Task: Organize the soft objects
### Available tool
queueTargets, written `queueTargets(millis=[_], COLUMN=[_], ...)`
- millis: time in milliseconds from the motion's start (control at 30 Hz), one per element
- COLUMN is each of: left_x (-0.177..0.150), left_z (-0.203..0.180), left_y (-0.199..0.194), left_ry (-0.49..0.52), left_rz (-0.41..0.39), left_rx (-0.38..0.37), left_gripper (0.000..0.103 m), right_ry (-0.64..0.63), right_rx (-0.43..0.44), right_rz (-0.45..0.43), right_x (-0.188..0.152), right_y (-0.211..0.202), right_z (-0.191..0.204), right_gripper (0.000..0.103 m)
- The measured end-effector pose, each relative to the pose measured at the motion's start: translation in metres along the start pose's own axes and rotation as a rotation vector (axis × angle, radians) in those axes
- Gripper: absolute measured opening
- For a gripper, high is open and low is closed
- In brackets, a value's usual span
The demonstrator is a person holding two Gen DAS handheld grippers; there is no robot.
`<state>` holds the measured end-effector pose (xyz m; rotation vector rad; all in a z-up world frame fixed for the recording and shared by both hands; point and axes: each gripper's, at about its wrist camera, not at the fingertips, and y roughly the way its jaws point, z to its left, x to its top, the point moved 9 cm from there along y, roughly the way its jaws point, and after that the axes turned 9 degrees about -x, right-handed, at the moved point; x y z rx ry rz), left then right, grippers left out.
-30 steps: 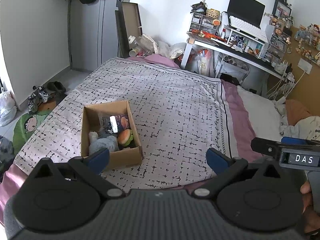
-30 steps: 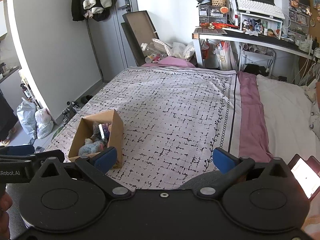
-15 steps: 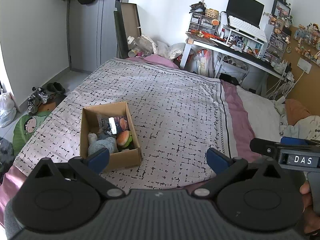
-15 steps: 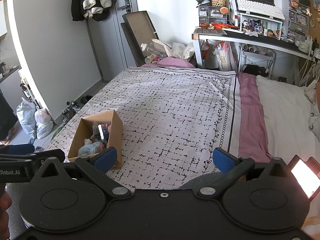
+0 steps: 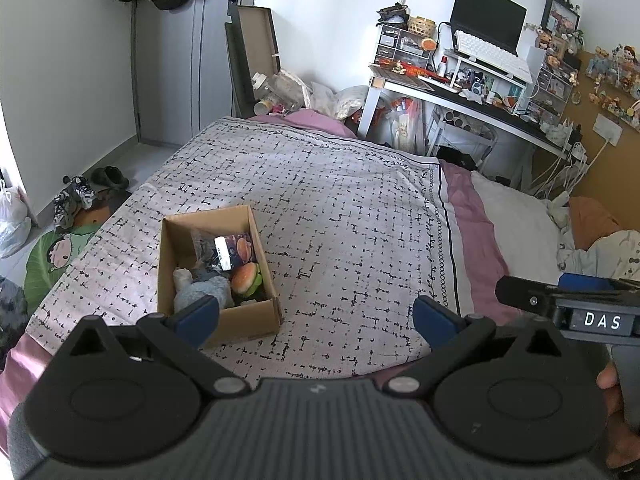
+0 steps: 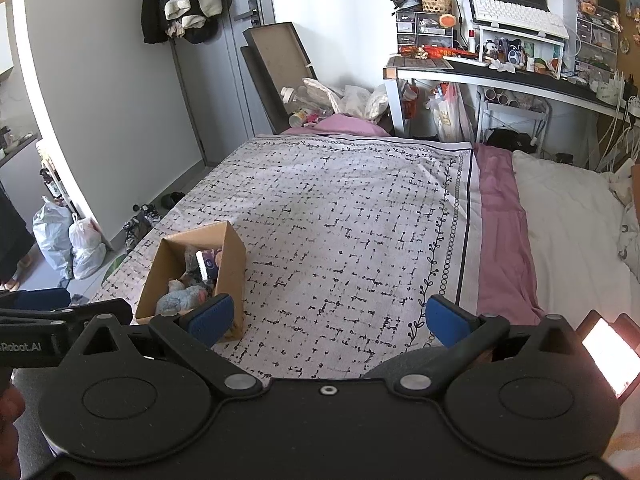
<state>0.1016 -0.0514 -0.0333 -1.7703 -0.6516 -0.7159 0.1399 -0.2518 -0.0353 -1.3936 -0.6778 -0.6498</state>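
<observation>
Spreading across the bed (image 5: 328, 208): a black-and-white patterned blanket (image 6: 340, 216), with a pink sheet (image 6: 500, 236) showing along its edge. Standing against the far wall: a cluttered desk (image 5: 472, 96) carrying a dark monitor (image 5: 488, 16) and a white keyboard (image 5: 494, 54). Hanging on the grey door (image 6: 224, 80): dark clothes (image 6: 184, 0). Lying on the floor: shoes (image 5: 76, 198) and plastic bags (image 6: 68, 240).

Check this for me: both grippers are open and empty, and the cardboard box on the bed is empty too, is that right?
Not quite. The box is not empty: the left wrist view shows a burger toy, a grey plush and a packet inside. The rest holds: the left gripper and right gripper are open and empty, and the box sits on the bed.
</observation>
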Motion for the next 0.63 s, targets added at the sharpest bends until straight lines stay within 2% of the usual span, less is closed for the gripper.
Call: queueTargets(millis=[633], left_x=[-0.003], left_z=[0.013], left_y=[0.003], left_ry=[-0.034], left_rz=[-0.021], left_rx=[0.013], left_gripper=[0.102], right_ry=[-0.017], right_rx=[0.009], right_rz=[0.018], right_x=[-0.004], right_y=[0.014], right_z=[0.013], right_gripper=[0.103])
